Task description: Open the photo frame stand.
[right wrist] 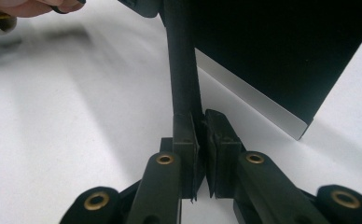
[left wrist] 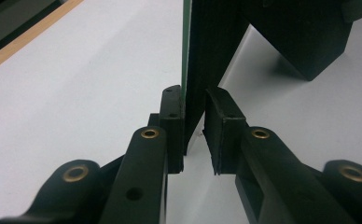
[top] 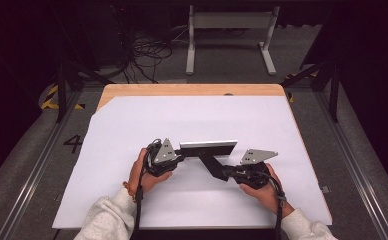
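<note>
A thin black panel [top: 208, 148] with a pale top edge stands upright on the white sheet [top: 132, 120]. A black strut [top: 213, 165] slants from its back toward me. My left gripper [top: 178, 157] is at the panel's left end. In the left gripper view its jaws [left wrist: 194, 100] are shut on the panel's edge [left wrist: 207, 56], with a green strip along one side. My right gripper [top: 228, 173] is at the strut's near end. In the right gripper view its jaws [right wrist: 198, 116] are shut on the strut [right wrist: 183, 70], with the panel's dark face [right wrist: 281, 51] behind.
The white sheet covers most of a wooden table [top: 192, 90], with bare wood at the far edge. Beyond the table, a white metal frame [top: 227, 30] and loose cables [top: 147, 50] are on the floor. Dark stands flank the table on both sides.
</note>
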### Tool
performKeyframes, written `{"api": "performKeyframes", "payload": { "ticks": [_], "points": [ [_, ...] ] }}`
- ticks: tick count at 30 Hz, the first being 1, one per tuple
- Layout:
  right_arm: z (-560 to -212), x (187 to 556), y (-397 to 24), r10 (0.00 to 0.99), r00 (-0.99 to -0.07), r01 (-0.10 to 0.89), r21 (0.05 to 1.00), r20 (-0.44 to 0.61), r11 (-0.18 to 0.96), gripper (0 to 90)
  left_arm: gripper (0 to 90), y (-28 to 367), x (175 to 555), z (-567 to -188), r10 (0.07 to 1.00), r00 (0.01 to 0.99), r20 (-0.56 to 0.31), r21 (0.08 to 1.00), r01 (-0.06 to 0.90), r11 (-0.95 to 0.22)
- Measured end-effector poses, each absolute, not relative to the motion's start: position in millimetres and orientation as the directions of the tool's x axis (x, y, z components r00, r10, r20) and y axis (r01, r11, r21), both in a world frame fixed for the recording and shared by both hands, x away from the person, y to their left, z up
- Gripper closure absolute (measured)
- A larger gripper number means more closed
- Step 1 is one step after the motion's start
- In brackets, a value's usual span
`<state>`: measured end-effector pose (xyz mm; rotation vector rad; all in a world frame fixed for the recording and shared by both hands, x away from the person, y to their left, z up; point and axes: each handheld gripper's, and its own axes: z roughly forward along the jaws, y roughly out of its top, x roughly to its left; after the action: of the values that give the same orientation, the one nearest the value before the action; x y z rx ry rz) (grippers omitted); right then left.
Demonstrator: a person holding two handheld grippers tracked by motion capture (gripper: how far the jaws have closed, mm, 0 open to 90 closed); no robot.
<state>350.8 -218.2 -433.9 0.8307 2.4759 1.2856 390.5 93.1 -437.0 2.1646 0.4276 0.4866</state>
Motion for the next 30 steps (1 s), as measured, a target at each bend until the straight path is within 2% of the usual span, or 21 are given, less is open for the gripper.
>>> {"api": "performKeyframes", "payload": {
  "ticks": [13,21,22,26,27,30],
  "points": [
    [-432.7,354.4,-222.7,0.586,-0.808,0.388,0.801,0.059,0.455,81.4,81.2,94.3,382.6,-432.3,0.472,0.861,0.19,0.791,0.151,-0.593],
    [-432.2,356.3,-224.6,0.591,-0.804,0.393,0.799,0.058,0.455,80.3,85.5,102.9,377.2,-429.5,0.475,0.861,0.183,0.793,0.157,-0.589],
    [-432.0,356.6,-224.8,0.592,-0.803,0.394,0.799,0.059,0.455,80.0,88.4,104.2,377.0,-429.6,0.464,0.869,0.171,0.797,0.154,-0.583],
    [-432.1,357.4,-225.2,0.593,-0.803,0.393,0.801,0.059,0.452,80.2,85.3,103.4,377.1,-430.3,0.47,0.862,0.189,0.797,0.145,-0.587],
    [-432.3,357.5,-225.6,0.59,-0.806,0.389,0.802,0.058,0.453,80.1,80.1,104.5,378.4,-430.6,0.466,0.865,0.188,0.801,0.139,-0.582],
    [-432.4,357.1,-225.4,0.592,-0.804,0.393,0.801,0.06,0.452,80.0,73.9,107.8,382.3,-432.6,0.466,0.872,0.151,0.825,0.149,-0.545]
  ]
}}
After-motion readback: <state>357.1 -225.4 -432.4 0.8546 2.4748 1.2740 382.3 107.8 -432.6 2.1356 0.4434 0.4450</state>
